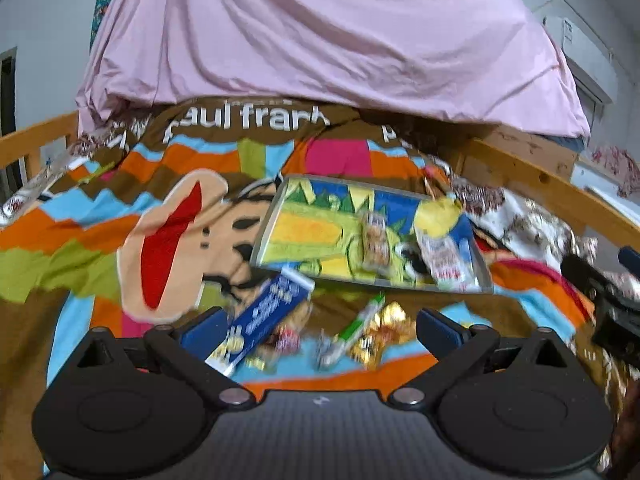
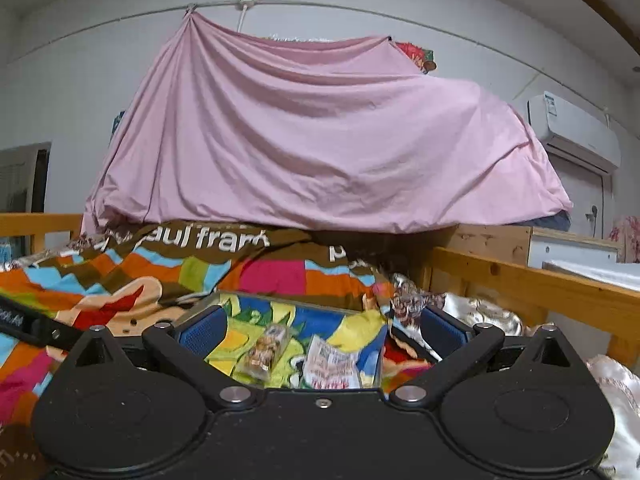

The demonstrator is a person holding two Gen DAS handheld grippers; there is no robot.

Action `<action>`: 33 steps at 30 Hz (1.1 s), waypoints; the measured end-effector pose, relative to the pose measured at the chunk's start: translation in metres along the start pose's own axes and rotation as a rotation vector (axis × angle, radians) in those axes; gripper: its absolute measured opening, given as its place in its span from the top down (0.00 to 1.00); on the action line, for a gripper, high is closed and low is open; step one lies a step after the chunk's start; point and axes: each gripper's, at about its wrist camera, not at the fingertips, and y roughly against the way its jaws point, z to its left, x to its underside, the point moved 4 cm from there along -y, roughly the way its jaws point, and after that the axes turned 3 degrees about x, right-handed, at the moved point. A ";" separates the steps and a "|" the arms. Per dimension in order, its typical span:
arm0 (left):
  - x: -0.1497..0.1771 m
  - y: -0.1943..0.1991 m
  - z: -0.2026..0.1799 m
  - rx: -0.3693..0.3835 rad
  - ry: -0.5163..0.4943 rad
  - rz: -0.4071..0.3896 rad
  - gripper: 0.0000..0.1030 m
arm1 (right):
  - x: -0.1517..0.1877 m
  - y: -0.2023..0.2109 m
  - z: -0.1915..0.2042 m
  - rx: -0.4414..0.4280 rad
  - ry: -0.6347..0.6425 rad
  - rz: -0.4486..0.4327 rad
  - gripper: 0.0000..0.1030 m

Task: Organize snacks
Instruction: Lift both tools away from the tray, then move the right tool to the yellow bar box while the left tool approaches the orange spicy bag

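A clear tray [image 1: 272,208] with a bright cartoon lining lies on the patterned blanket and holds two small snack packets [image 1: 376,240], [image 1: 440,258]. Loose snacks lie in front of it: a blue box [image 1: 264,320], a green stick pack [image 1: 356,324] and gold-wrapped sweets [image 1: 384,332]. My left gripper [image 1: 320,326] hovers open over these loose snacks, holding nothing. In the right wrist view the tray [image 2: 320,308] sits just ahead, with a clear packet [image 2: 266,348] and a white packet [image 2: 330,366] in it. My right gripper [image 2: 320,330] is open and empty above the tray.
A colourful blanket [image 1: 160,184] covers the bed, with a pink sheet [image 2: 320,140] draped behind. Wooden bed rails [image 2: 540,280] run along the right, beside shiny floral fabric [image 2: 480,312]. The right gripper's body [image 1: 608,300] shows at the left view's right edge. An air conditioner [image 2: 572,128] hangs on the wall.
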 end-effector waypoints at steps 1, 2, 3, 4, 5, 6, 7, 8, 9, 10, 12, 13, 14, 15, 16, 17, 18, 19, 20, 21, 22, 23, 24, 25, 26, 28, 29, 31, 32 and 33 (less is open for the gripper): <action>0.006 0.003 0.001 0.004 -0.009 0.009 0.01 | 0.002 0.002 0.001 -0.001 -0.002 0.013 0.01; 0.013 0.006 0.001 0.009 -0.019 0.017 0.01 | 0.004 0.003 0.001 -0.004 -0.006 0.027 0.01; 0.020 0.008 0.001 0.015 -0.031 0.027 0.00 | 0.007 0.004 0.002 -0.009 -0.011 0.046 0.01; 0.025 0.008 0.001 0.022 -0.042 0.038 0.00 | 0.010 0.004 0.003 -0.015 -0.014 0.063 0.01; 0.031 0.009 0.001 0.028 -0.050 0.049 0.00 | 0.012 0.005 0.005 -0.020 -0.015 0.075 0.01; 0.037 0.009 0.002 0.033 -0.056 0.062 0.00 | 0.014 0.005 0.006 -0.023 -0.015 0.085 0.01; 0.042 0.008 0.002 0.040 -0.057 0.079 0.00 | 0.016 0.005 0.008 -0.027 -0.010 0.095 0.01; 0.047 0.006 0.002 0.046 -0.055 0.096 0.00 | 0.017 0.004 0.009 -0.030 -0.003 0.103 0.01; 0.051 0.004 0.002 0.055 -0.051 0.114 0.00 | 0.019 0.002 0.012 -0.036 0.007 0.120 0.01; 0.056 0.002 0.003 0.066 -0.045 0.138 0.00 | 0.022 -0.002 0.014 -0.042 0.015 0.140 0.01; 0.064 -0.005 0.003 0.082 -0.036 0.196 0.00 | 0.030 -0.012 0.019 -0.064 0.022 0.207 0.01; 0.069 -0.009 0.004 0.082 -0.027 0.221 0.00 | 0.035 -0.017 0.020 -0.077 0.019 0.244 0.01; 0.072 -0.013 0.004 0.084 -0.017 0.238 0.00 | 0.040 -0.023 0.022 -0.092 0.015 0.287 0.01; 0.075 -0.016 0.004 0.087 -0.004 0.250 0.00 | 0.044 -0.029 0.023 -0.102 0.010 0.326 0.01; 0.078 -0.018 0.005 0.090 0.010 0.256 0.00 | 0.049 -0.034 0.024 -0.108 0.003 0.365 0.01; 0.080 -0.020 0.006 0.094 0.021 0.259 0.00 | 0.053 -0.038 0.025 -0.110 -0.001 0.395 0.01; 0.082 -0.022 0.005 0.100 0.036 0.264 0.01 | 0.058 -0.042 0.025 -0.108 -0.006 0.425 0.01; 0.083 -0.025 0.005 0.109 0.049 0.268 0.01 | 0.061 -0.045 0.026 -0.106 -0.010 0.447 0.01; 0.083 -0.027 0.004 0.119 0.057 0.269 0.01 | 0.064 -0.048 0.026 -0.106 -0.015 0.470 0.01; 0.084 -0.030 0.003 0.127 0.061 0.269 0.01 | 0.067 -0.050 0.026 -0.106 -0.020 0.486 0.01; 0.084 -0.033 0.002 0.132 0.058 0.267 0.01 | 0.069 -0.051 0.026 -0.107 -0.025 0.502 0.01; 0.085 -0.035 0.001 0.134 0.051 0.265 0.00 | 0.072 -0.053 0.026 -0.108 -0.029 0.520 0.01; 0.085 -0.038 0.000 0.135 0.044 0.266 0.01 | 0.075 -0.055 0.025 -0.110 -0.033 0.537 0.01; 0.087 -0.042 -0.001 0.131 0.033 0.270 0.01 | 0.078 -0.058 0.025 -0.111 -0.038 0.553 0.01; 0.088 -0.045 -0.001 0.122 0.023 0.277 0.01 | 0.081 -0.061 0.024 -0.112 -0.046 0.571 0.01; 0.091 -0.052 -0.001 0.110 0.009 0.291 0.01 | 0.086 -0.066 0.022 -0.104 -0.067 0.597 0.01; 0.093 -0.055 -0.001 0.108 0.008 0.293 0.01 | 0.089 -0.070 0.020 -0.100 -0.082 0.617 0.01; 0.095 -0.059 0.001 0.108 0.018 0.299 0.01 | 0.095 -0.079 0.018 -0.101 -0.108 0.645 0.01; 0.095 -0.062 0.002 0.106 0.022 0.301 0.01 | 0.097 -0.084 0.017 -0.098 -0.121 0.656 0.01; 0.095 -0.064 0.003 0.103 0.029 0.302 0.01 | 0.099 -0.088 0.016 -0.093 -0.130 0.662 0.01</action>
